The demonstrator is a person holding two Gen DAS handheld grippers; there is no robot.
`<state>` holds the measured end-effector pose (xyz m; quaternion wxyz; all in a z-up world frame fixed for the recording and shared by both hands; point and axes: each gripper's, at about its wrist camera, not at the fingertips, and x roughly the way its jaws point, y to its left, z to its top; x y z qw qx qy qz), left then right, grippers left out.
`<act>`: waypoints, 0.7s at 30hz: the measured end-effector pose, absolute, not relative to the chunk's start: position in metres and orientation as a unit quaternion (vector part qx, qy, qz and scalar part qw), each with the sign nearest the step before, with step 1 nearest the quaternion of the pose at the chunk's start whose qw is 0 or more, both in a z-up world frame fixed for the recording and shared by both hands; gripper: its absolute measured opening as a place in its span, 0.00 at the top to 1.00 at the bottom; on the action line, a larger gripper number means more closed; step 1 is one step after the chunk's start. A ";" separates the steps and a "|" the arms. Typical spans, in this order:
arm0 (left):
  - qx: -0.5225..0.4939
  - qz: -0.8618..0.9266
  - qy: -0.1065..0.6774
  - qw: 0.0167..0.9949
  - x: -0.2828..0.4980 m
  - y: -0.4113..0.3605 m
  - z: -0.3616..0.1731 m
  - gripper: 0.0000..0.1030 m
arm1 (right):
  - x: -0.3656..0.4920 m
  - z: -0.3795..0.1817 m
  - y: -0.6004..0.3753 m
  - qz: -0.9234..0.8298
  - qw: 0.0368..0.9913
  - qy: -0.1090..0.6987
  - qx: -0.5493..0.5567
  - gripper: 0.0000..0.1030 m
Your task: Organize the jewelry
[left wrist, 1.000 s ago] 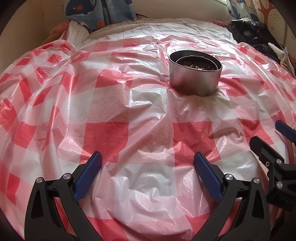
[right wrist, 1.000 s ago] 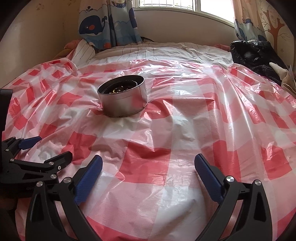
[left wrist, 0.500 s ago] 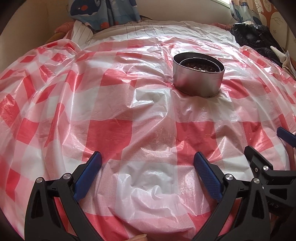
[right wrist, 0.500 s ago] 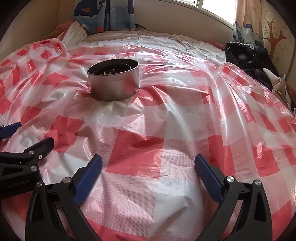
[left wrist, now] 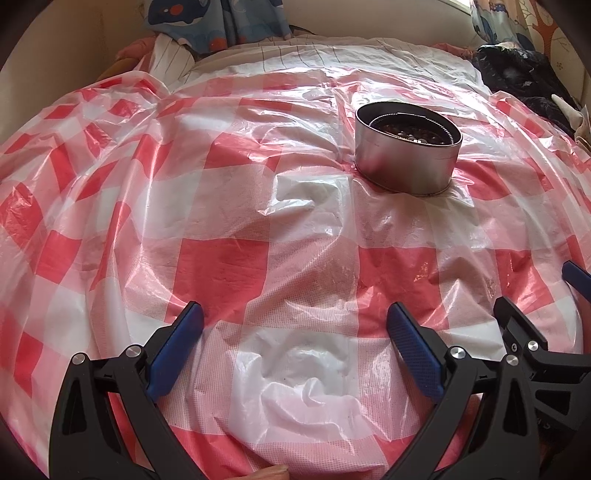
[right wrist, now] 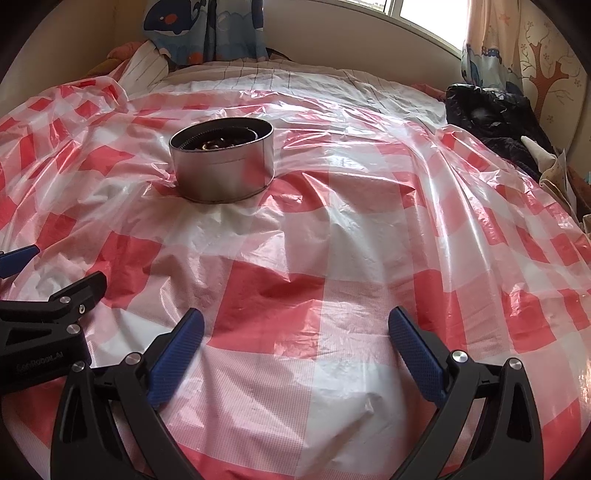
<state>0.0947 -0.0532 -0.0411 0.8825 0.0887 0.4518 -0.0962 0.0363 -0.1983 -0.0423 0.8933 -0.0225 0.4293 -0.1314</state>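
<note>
The round metal tin (left wrist: 406, 155) sits out on the red-and-white checked plastic sheet (left wrist: 229, 266), and it looms larger in both views than a second ago: both grippers have eased in toward it. From the left wrist it has slid up and to the right of centre; from the right wrist it now lies up and to the left (right wrist: 221, 166), closer than before.

One tin, and one only. It stands upright, open-topped, with a dark interior and a ribbed ring just under the rim. Down inside lies a small heap of dark, glinting pieces, beads by the look of them, though too small to count or name for sure.

Two grippers on show. The left gripper (left wrist: 295, 350) hovers over the sheet with its blue pads (left wrist: 177, 347) spread wide and nothing between them. The right gripper (right wrist: 295, 350) is likewise gaping and empty-handed, low over a red square. Each shows up at the edge of the other's view, well short of the tin.

Further back lie a striped white bedsheet (right wrist: 295, 79), a whale-print curtain (right wrist: 199, 29) and a heap of dark clothing (right wrist: 491, 122) on the right.
</note>
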 end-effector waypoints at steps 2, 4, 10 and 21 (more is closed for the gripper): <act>0.090 -0.094 0.453 0.882 0.095 -0.054 -0.041 0.07 | 0.037 -0.043 -0.198 -0.132 0.892 0.431 -0.022 0.07; 0.091 -0.093 0.454 0.881 0.095 -0.055 -0.042 0.07 | 0.038 -0.043 -0.198 -0.132 0.892 0.433 -0.021 0.07; 0.093 -0.092 0.455 0.881 0.096 -0.055 -0.042 0.07 | 0.040 -0.044 -0.201 -0.132 0.890 0.437 -0.014 0.07; 0.093 -0.091 0.456 0.880 0.096 -0.055 -0.042 0.07 | 0.041 -0.045 -0.202 -0.133 0.888 0.441 -0.008 0.07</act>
